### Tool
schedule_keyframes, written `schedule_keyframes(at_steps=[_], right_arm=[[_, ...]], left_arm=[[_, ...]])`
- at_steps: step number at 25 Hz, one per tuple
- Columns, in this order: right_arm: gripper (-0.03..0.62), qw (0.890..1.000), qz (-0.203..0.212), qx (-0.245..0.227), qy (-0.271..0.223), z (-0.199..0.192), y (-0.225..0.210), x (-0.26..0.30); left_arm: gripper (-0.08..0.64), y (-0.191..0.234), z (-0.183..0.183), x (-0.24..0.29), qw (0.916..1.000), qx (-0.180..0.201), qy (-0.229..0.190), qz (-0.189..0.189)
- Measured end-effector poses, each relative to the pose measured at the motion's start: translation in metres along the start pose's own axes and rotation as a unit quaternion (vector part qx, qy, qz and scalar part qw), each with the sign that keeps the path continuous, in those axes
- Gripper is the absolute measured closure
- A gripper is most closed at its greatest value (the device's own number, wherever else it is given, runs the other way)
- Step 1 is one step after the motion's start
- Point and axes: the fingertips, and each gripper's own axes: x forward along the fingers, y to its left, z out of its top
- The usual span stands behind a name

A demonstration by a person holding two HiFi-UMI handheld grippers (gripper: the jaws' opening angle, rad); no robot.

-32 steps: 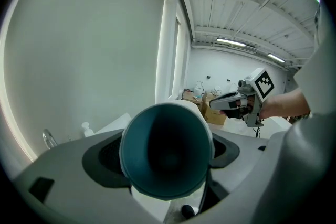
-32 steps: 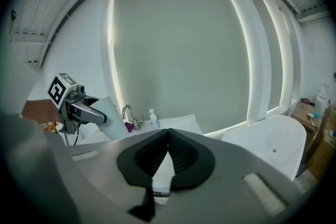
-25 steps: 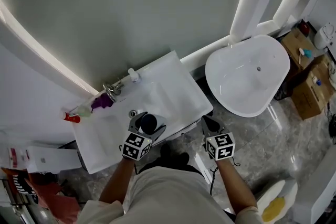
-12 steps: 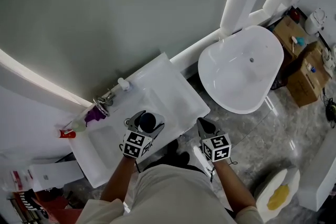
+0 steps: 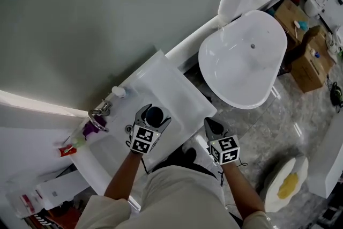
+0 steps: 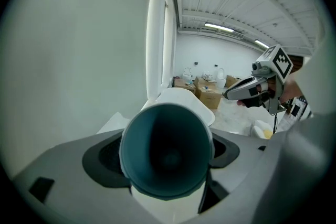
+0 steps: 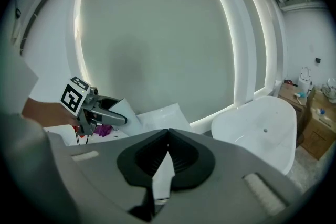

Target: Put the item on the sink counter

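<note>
A dark teal cup (image 5: 155,115) sits between the jaws of my left gripper (image 5: 155,114), which is shut on it. It is held over the white sink counter (image 5: 170,82), just right of the basin drain (image 5: 128,128). In the left gripper view the cup (image 6: 167,149) turns its open mouth to the camera and fills the space between the jaws. I cannot tell whether the cup touches the counter. My right gripper (image 5: 213,125) hangs off the counter's front right corner, shut and holding nothing; its tips (image 7: 168,132) meet.
A chrome faucet (image 5: 98,113) and a white bottle (image 5: 118,91) stand at the counter's back edge. A purple item (image 5: 90,127) and a red one (image 5: 65,150) lie at its left. A white bathtub (image 5: 244,64) and cardboard boxes (image 5: 303,61) are to the right.
My left gripper has carried the cup from beside the drain farther over the counter, toward the wall and to the right. The right gripper has shifted only a little.
</note>
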Motion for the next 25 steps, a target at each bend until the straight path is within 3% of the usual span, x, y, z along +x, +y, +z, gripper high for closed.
schedule_keyframes(at_steps=[11, 25], right_arm=[[0.581, 0.999, -0.028, 0.017, 0.017, -0.016, -0.007, 0.037], [0.581, 0.996, -0.06, 0.047, 0.044, -0.048, -0.027, 0.046]], left_arm=[[0.163, 0.037, -0.026, 0.084, 0.9993, 0.029, 0.022, -0.006], [0.163, 0.043, -0.059, 0.168, 0.998, 0.037, 0.052, -0.001]])
